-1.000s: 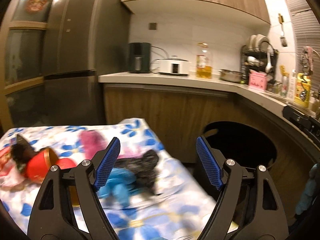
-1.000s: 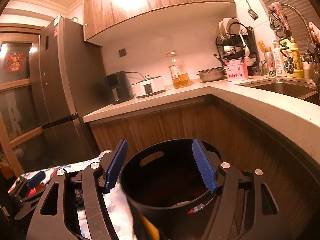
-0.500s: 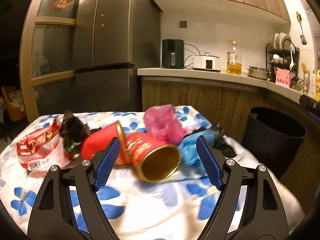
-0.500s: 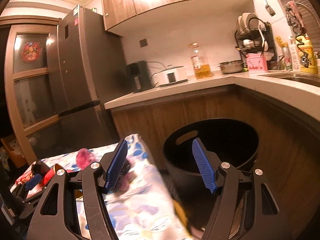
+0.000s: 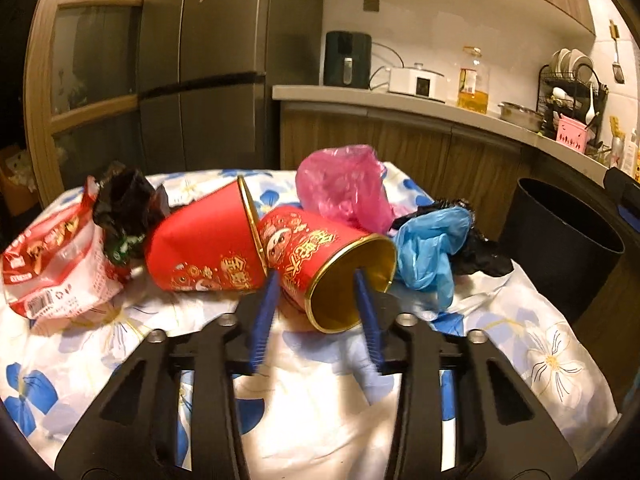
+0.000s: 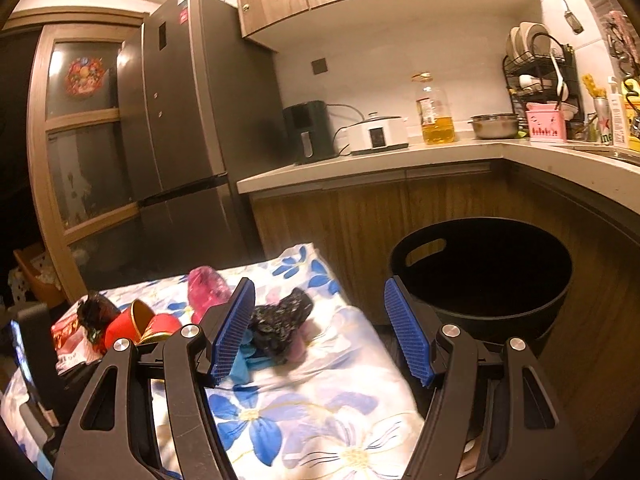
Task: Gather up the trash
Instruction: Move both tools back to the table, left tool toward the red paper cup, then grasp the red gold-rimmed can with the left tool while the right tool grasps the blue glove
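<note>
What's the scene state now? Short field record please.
surface: floral cloth on a table
trash on cloth: two red cups lying on their sides, snack bag, pink bag, blue glove, black bag
bin: black bin, beside the table, open
left hand-held gripper: jaws closing, one finger inside the nearer cup's mouth, one outside its wall
right hand-held gripper: open, nothing between its fingers

The black bin's inside is dark; the blue glove seems half-hidden.
</note>
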Motion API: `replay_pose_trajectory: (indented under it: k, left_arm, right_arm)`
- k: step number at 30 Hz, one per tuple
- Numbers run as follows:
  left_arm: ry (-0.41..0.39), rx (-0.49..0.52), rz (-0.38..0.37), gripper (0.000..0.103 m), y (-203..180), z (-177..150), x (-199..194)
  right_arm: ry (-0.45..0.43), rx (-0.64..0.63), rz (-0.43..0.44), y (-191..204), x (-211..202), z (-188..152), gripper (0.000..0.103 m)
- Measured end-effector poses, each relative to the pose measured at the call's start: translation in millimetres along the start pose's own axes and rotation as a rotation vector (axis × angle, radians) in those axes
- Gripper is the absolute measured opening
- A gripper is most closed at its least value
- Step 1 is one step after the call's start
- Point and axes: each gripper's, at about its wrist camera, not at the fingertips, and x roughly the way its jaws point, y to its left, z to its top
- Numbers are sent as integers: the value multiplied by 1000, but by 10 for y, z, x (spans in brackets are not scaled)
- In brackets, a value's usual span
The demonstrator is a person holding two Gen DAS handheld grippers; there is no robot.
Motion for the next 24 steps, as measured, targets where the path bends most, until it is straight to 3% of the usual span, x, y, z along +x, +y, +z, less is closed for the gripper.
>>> replay_pose_trajectory:
  k: [2,7,24]
  left_arm:
    - [12,-6,0,15,32,-22,22]
    - [11,-33,-25,2,137,-50,-30]
    - [-84,-82,-51,2,486,-95,-619]
  right_arm:
    - [8,-11,9,69,30,-31,67]
    - [39,-31,29,226,132,-114,67]
    - [138,-80,72,742,625,-385,67]
